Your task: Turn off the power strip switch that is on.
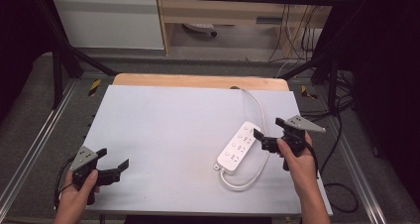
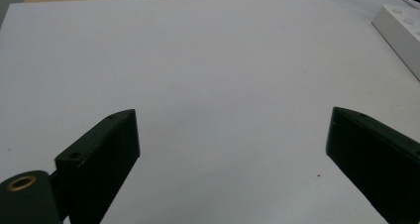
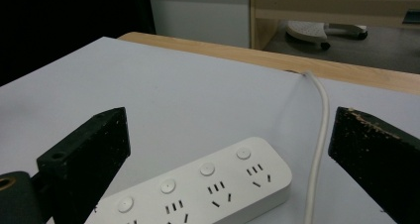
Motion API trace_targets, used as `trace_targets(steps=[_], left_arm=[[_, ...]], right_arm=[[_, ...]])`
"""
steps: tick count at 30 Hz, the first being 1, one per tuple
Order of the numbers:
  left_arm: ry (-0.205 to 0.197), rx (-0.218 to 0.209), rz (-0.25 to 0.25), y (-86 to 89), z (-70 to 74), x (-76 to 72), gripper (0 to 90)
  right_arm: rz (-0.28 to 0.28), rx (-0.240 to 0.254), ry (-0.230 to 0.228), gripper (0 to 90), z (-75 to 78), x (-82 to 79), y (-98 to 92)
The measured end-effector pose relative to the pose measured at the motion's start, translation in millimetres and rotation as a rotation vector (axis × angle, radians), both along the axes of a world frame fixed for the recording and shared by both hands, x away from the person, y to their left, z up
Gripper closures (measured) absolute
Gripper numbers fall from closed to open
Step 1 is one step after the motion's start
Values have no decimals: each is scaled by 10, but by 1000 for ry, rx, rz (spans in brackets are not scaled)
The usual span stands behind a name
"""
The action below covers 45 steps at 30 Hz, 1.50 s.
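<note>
Pale grey table (image 1: 163,130), wooden far edge — white power strip (image 1: 238,147), looping cable (image 1: 257,172)

Cut off by the right edge of the left gripper view: most of the white power strip (image 2: 402,33), just a corner and two buttons in frame. Cropped at the bottom of the right gripper view: the near end of the same strip (image 3: 198,194), along with the lower run of its white cable (image 3: 317,149). Hidden in the high view: the cable's far end (image 1: 236,88), lost over the table's back edge. Too small there to read: socket markings on the strip (image 1: 239,146). Partly covered by the hand: the body of the right gripper (image 1: 270,132).
</note>
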<state>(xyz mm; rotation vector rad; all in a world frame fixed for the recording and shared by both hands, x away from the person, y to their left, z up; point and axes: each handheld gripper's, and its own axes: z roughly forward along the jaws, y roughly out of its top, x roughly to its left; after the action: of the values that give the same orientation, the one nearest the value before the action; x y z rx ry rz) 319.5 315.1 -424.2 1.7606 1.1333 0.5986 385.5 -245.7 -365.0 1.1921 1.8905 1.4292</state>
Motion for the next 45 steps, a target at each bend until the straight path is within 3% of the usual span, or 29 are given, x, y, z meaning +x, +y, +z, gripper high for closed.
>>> trace_targets(steps=[15,26,45], left_arm=[[-3,3,0,1,2,-1,63],[-2,3,1,2,0,0,63],[-2,8,2,7,3,-3,62]], right_arm=[[-16,2,-17,30,1,-167,-176],[-25,-13,-21,28,-81,-274,-289],[-41,-9,8,32,-473,-439,-511]])
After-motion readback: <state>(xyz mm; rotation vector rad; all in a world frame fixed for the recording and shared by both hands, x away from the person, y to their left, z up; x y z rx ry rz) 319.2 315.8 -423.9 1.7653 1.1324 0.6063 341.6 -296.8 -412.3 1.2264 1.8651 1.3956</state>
